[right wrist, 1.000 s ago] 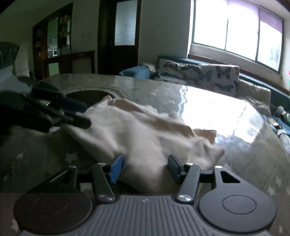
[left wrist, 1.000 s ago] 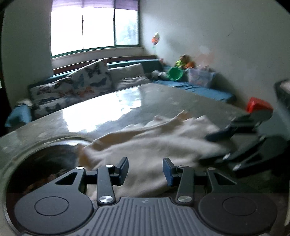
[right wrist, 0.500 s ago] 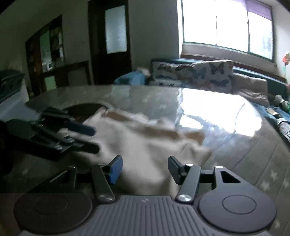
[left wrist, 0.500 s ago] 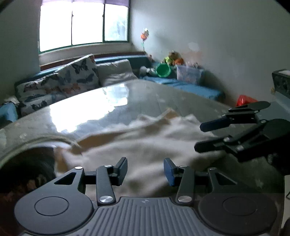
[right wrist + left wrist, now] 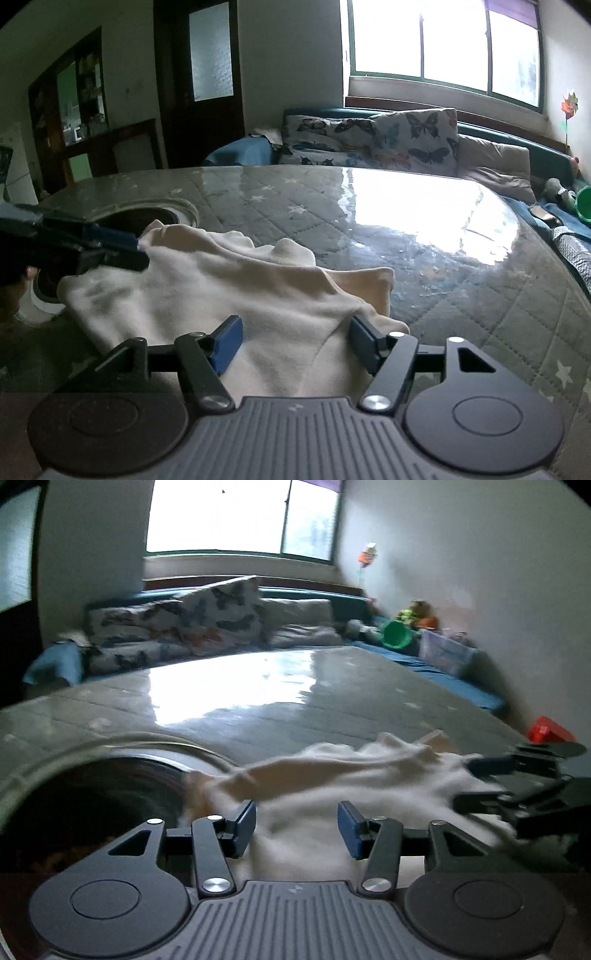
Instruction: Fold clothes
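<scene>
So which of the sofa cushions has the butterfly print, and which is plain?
The butterfly cushion leans upright mid-sofa; the plain beige cushion lies beside it, nearer the green bucket.

The left gripper [image 5: 297, 823], jaws just opening, hovers over the cream garment [image 5: 332, 786] on the desk [image 5: 332, 705], right gripper [image 5: 480, 782] alongside

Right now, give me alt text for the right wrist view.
A cream garment lies rumpled on a quilted grey table, the open right gripper just over its near edge. The left gripper reaches in at the far corner.
</scene>
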Motion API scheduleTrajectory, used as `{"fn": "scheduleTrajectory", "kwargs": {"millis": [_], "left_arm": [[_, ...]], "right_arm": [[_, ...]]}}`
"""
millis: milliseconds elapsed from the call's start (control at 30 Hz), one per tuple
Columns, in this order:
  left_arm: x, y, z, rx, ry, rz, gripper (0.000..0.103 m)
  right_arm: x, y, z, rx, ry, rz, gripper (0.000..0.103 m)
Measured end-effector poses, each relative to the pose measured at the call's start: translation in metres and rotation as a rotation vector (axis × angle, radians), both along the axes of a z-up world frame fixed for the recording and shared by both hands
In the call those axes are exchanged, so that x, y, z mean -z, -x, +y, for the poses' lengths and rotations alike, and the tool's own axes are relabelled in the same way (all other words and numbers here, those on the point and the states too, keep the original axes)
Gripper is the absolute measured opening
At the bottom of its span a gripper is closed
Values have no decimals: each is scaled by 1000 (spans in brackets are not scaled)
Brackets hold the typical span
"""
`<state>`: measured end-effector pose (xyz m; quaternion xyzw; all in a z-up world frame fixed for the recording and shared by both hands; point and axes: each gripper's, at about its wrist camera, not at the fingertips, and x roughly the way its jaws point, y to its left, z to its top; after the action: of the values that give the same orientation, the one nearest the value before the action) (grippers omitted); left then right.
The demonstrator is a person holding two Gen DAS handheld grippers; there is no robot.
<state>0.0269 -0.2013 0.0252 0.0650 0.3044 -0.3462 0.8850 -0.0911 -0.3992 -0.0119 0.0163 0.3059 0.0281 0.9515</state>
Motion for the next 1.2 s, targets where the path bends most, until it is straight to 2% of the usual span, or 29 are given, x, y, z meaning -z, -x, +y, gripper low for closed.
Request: {"fn": "scheduleTrajectory", "kwargs": {"millis": [100,233,467,500,533,633,767,867,1000,1033,1133,1200], "left_arm": [[2,-5,8,-75,-25,2,57],[8,-1,17,-124,-58,1,69],[12,-1,22,-143,-43,48,67],[13,-2,23,-145,-32,63,65],[13,-3,24,-146,-21,79,57],[13,-4,26,-127,13,107,41],[9,0,23,-127,17,107,26],[5,4,21,-133,8,93,24],[6,6,21,-156,-9,84,39],[6,6,22,-164,-10,83,46],[8,4,24,-176,-14,99,57],[10,3,24,-187,-13,112,59]], "right_arm": [[-3,4,-3,13,-6,-12,74],[1,4,-10,49,-18,0,78],[3,-1,-17,86,-35,26,88],[5,-3,-19,85,-49,36,88],[6,-4,-21,88,-67,39,88],[4,-6,-19,74,-100,39,76],[1,-6,-23,78,-146,32,38],[0,-3,-29,83,-182,33,38],[2,1,-39,112,-194,30,61],[2,2,-41,123,-196,29,62],[4,5,-45,124,-217,28,65],[5,4,-42,118,-207,28,72]]}}
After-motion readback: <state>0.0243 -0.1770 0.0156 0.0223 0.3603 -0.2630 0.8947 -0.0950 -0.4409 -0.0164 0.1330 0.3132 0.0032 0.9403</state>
